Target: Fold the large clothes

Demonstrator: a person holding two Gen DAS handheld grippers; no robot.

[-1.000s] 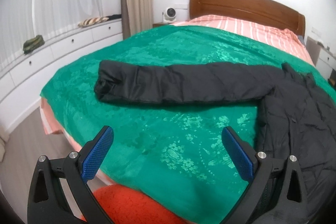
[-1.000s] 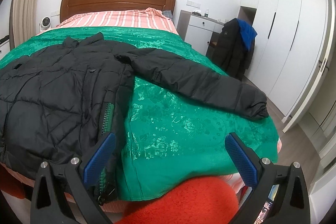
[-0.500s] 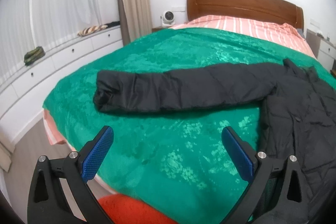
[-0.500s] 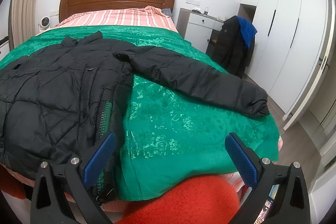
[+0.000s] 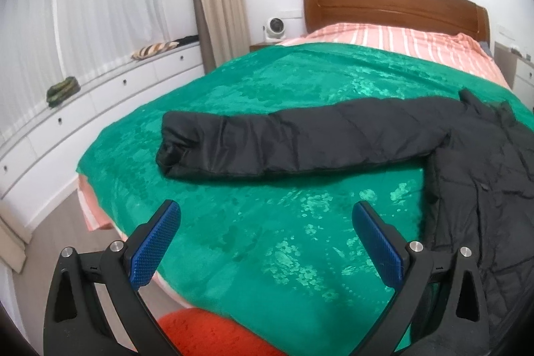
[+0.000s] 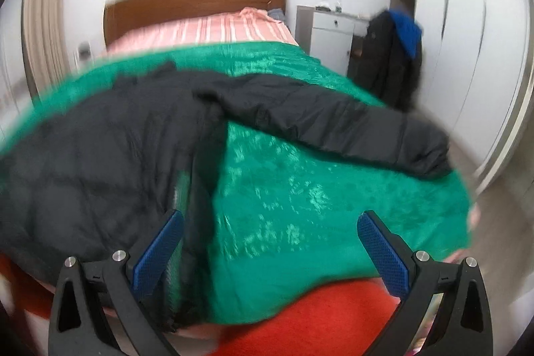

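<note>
A black puffer jacket (image 6: 100,152) lies spread flat on the green bedspread (image 5: 267,89), front up. Its one sleeve (image 5: 283,139) stretches out to the left in the left wrist view, cuff toward the bed's left edge. The other sleeve (image 6: 350,125) reaches to the right in the right wrist view, which is motion-blurred. My left gripper (image 5: 267,219) hovers open above bare bedspread, short of the sleeve. My right gripper (image 6: 270,222) is open over the bed's near edge, its left finger beside the jacket's zipped front edge. Neither holds anything.
A wooden headboard (image 5: 393,5) and striped pink sheet (image 5: 400,39) are at the far end. White drawers (image 5: 100,95) run under the window at left. A white nightstand (image 6: 330,32) and a hanging dark coat (image 6: 397,55) stand at right. Red fleece (image 6: 333,316) shows below the grippers.
The left gripper's view has turned further left, showing more floor and drawers. The right gripper is moving quickly, its view blurred and shifted so the bed sits lower and nearer.
</note>
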